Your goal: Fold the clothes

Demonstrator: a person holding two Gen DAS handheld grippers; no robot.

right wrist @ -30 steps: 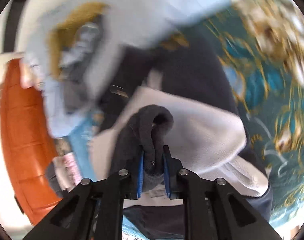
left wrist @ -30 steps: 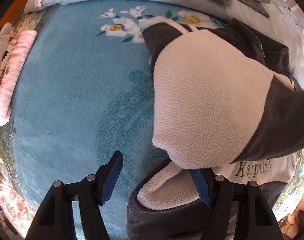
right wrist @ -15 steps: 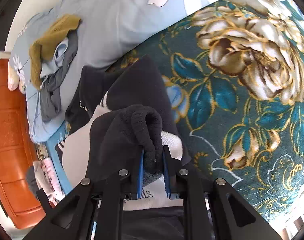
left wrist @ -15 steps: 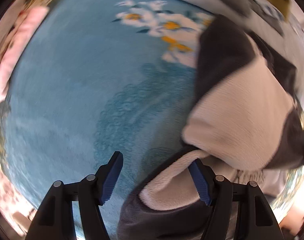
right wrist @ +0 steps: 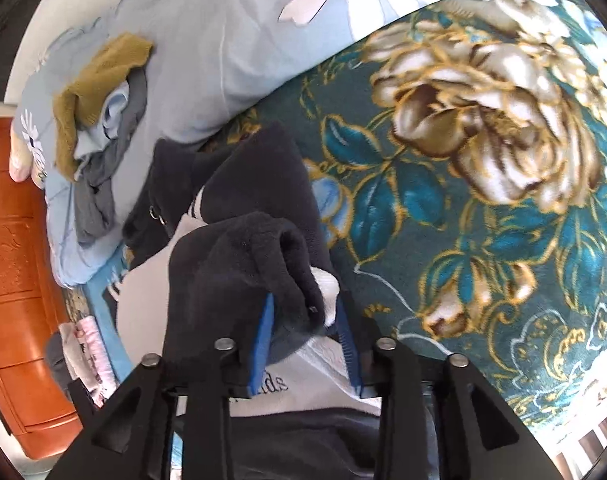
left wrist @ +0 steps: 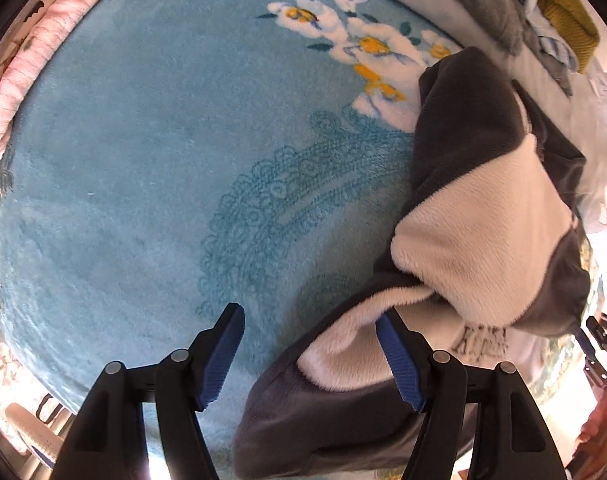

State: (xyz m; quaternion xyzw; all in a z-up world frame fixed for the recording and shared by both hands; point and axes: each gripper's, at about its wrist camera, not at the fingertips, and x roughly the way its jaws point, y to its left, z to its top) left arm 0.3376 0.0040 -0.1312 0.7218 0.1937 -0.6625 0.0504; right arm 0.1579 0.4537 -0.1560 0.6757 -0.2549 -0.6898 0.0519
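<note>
In the left wrist view we saw our left gripper (left wrist: 309,354) spread wide with nothing clamped, the dark grey and cream fleece jacket (left wrist: 479,216) lying at right on the light blue plush blanket (left wrist: 143,160). Only the right wrist view showed our right gripper (right wrist: 305,336) partly parted around a dark fleece fold, above a teal floral blanket (right wrist: 483,200).

Fleece jacket (left wrist: 475,216) on blue blanket (left wrist: 143,160)
Left gripper (left wrist: 309,354) gapes wide, the jacket's hem against its right finger.
</note>
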